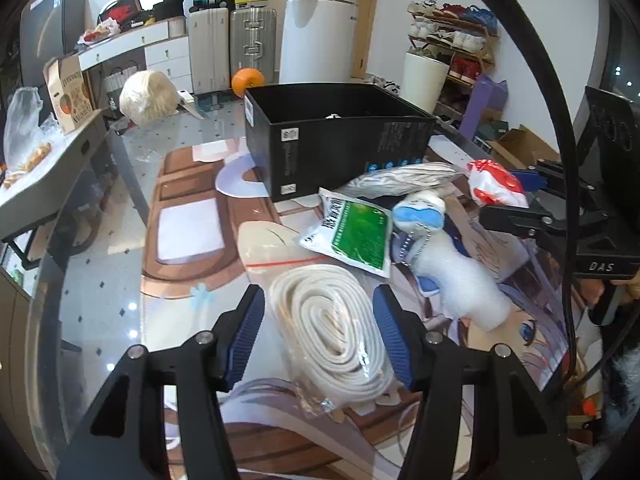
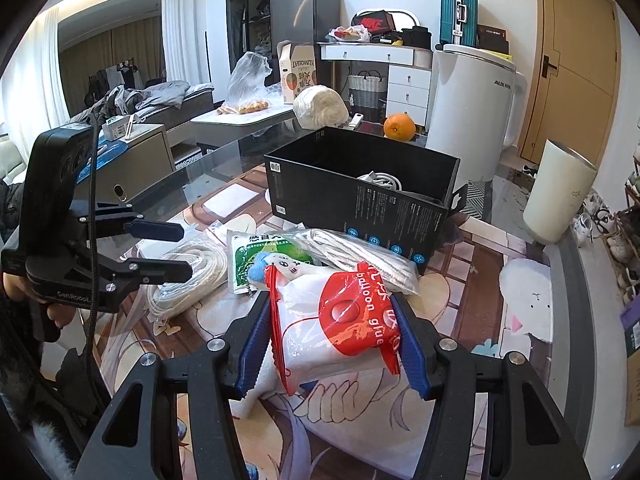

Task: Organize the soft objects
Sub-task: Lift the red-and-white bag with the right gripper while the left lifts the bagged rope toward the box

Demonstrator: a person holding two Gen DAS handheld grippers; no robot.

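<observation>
In the left wrist view, low in the frame, the left gripper [image 1: 320,336] stands open around a bagged coil of white rope [image 1: 332,328], its blue pads clear of the bag. Right of centre in the right wrist view, the right gripper [image 2: 334,344] clamps a red-and-white balloon glue bag [image 2: 340,332]. Above it, centre frame, sits the open black box [image 2: 360,188] on the glass table [image 2: 520,240]
</observation>
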